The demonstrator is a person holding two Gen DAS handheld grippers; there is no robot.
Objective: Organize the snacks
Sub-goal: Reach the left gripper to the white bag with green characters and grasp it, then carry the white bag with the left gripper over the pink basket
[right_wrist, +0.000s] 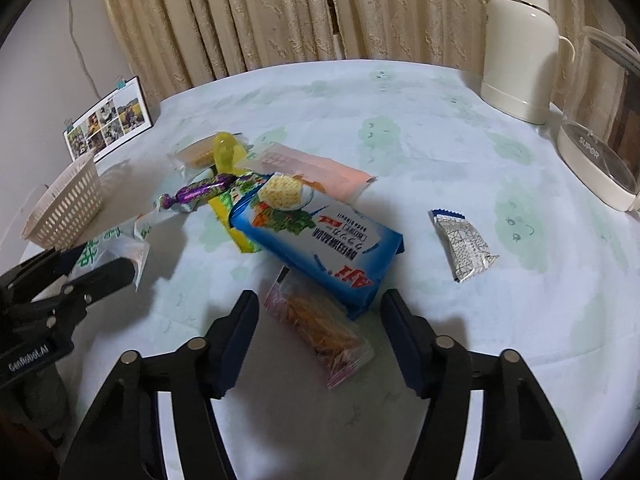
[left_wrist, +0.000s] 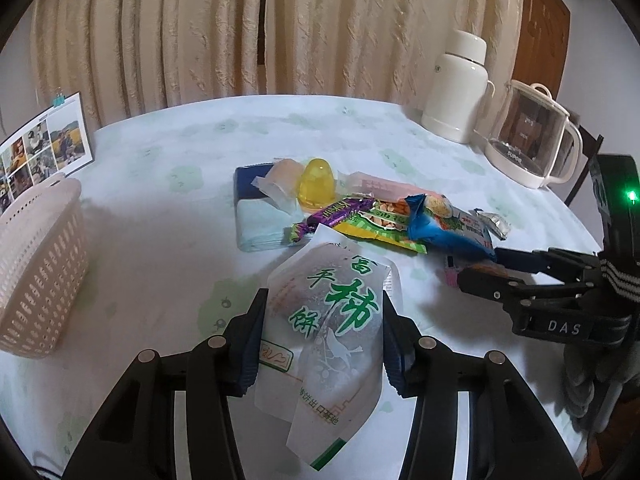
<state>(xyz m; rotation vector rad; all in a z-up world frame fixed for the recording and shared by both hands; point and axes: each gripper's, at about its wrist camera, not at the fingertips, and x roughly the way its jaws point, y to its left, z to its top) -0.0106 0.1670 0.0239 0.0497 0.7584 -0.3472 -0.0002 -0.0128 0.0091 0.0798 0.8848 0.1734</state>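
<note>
Two grippers work over the table (right_wrist: 400,128). The left gripper (left_wrist: 324,324) pinches a white packet with green lettering (left_wrist: 332,320) between its fingers, lifted above the cloth and angled forward. The right gripper (right_wrist: 316,320) is held low with its jaws spread wide either side of a clear pink snack bag (right_wrist: 320,328) lying on the table, touching a blue cracker pack (right_wrist: 316,236). Further left stands a pale basket (left_wrist: 36,268), apart from the snack pile.
</note>
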